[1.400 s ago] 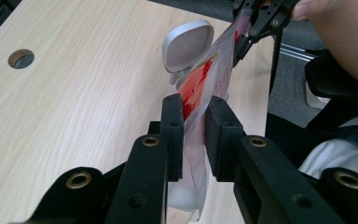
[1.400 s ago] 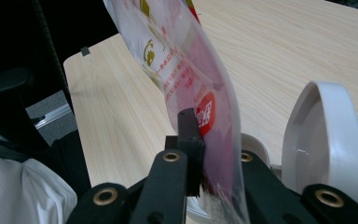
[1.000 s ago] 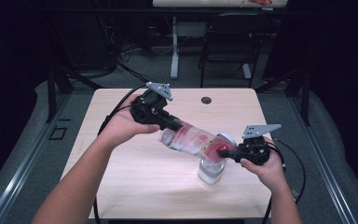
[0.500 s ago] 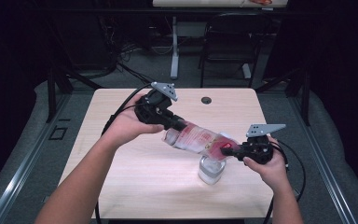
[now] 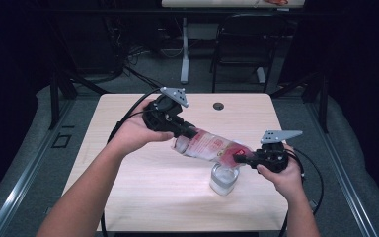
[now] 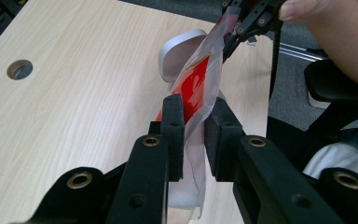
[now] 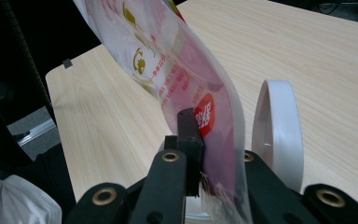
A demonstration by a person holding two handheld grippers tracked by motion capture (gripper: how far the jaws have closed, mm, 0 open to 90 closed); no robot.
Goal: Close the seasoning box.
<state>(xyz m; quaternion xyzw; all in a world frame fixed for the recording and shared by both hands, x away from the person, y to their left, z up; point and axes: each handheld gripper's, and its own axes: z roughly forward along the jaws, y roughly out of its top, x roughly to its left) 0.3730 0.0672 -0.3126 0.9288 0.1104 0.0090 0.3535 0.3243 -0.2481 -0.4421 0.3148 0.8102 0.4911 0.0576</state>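
Note:
A clear plastic pouch with red print hangs stretched between my two grippers above the table. My left gripper is shut on its upper left end; in the left gripper view its pads pinch the film. My right gripper is shut on the lower right end, and in the right gripper view the pouch covers one side of the gripper. A white round cup stands on the table right under the pouch's lower end.
The light wooden table has a round cable hole near its far edge. Black cables trail off the left side. A chair and desk legs stand in the dark behind the table.

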